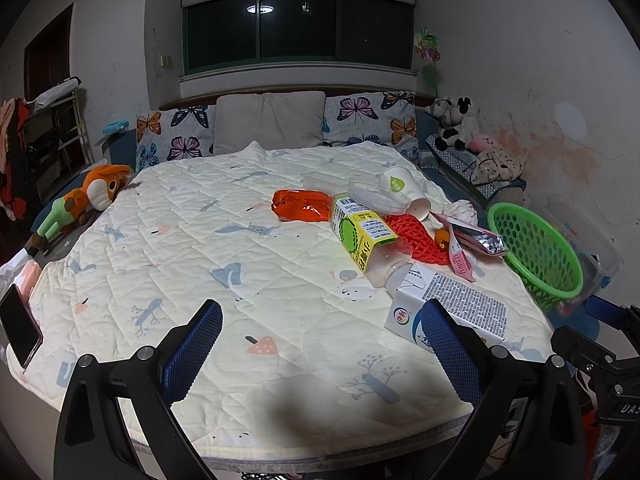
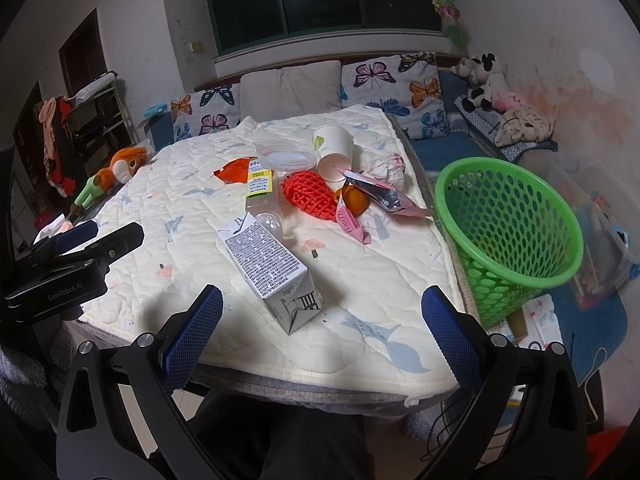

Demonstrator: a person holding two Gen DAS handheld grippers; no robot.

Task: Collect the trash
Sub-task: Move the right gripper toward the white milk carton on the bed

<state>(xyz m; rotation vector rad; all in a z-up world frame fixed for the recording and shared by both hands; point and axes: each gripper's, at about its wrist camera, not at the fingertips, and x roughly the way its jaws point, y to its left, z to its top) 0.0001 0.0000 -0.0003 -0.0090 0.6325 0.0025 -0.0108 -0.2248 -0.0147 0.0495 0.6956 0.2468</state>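
I'm seeing the carton (image 2: 269, 268) lying at 12 o'clock between my right fingers (image 2: 192, 336), wide open and empty, its long axis running 11-to-5, left gripper (image 1: 320, 356) likewise open and farther off.

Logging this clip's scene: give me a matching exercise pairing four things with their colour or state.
Things:
1. basket
2. paper cup
3. milk carton
4. foam fruit net

Descriptions:
A. white, lying on its side nearest the tools
B. red-orange mesh
C. green, perforated, beside the table edge
D. tipped over, white with a green logo

Pairs: 1-C, 2-D, 3-A, 4-B
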